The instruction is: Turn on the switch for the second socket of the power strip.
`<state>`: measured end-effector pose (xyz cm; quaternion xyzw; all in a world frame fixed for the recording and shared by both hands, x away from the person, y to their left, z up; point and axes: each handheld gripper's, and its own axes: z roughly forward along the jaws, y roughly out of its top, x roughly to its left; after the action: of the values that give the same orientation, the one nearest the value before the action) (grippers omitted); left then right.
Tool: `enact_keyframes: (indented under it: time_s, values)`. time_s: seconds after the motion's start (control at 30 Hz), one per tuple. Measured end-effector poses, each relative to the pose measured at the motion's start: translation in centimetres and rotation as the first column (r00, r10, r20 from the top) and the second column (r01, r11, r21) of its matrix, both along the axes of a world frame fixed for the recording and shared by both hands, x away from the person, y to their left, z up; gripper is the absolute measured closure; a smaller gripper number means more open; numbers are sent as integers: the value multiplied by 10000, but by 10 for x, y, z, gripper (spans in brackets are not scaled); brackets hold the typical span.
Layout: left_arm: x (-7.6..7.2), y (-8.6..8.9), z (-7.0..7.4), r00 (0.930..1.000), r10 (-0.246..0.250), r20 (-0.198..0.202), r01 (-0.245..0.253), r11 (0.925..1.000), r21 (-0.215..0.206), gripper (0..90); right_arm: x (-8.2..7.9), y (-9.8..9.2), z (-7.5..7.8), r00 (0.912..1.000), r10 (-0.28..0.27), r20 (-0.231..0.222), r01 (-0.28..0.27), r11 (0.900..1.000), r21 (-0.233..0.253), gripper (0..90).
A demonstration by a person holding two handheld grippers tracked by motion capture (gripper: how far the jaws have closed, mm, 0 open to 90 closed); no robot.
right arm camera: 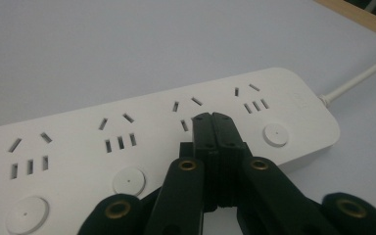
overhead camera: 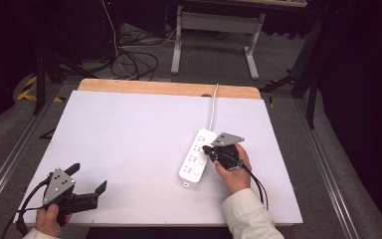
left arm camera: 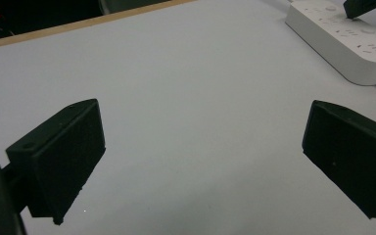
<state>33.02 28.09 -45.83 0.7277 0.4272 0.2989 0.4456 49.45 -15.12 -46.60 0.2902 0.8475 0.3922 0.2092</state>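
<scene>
A white power strip [overhead camera: 194, 162] lies right of the table's middle, and its white cable [overhead camera: 213, 107] runs to the far edge. My right gripper [overhead camera: 207, 148] is shut with nothing in it. Its tips [right arm camera: 212, 118] sit on or just over the strip [right arm camera: 147, 125] at the second socket group from the cable end, and the jaws hide that group's round button. My left gripper [overhead camera: 87, 178] stands wide open at the near left corner, low over bare table and holding nothing. The left gripper view has its own open gripper [left arm camera: 203, 132], with the strip [left arm camera: 352, 46] far off at upper right.
The white tabletop [overhead camera: 129, 134] has a wooden strip [overhead camera: 169, 88] along its far edge. Round switch buttons [right arm camera: 276, 134] sit beside each socket group. Beyond the table are loose cables [overhead camera: 134, 62] on the floor and a desk's white legs [overhead camera: 251, 55].
</scene>
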Motion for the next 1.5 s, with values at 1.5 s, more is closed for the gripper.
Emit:
enact_keyframes:
  time_s: [1.5]
  values:
    - [0,-1,0,9999,-112,22,112,9999,56,27,-5,4,-9,9980,-576,261,572,9982,172,900]
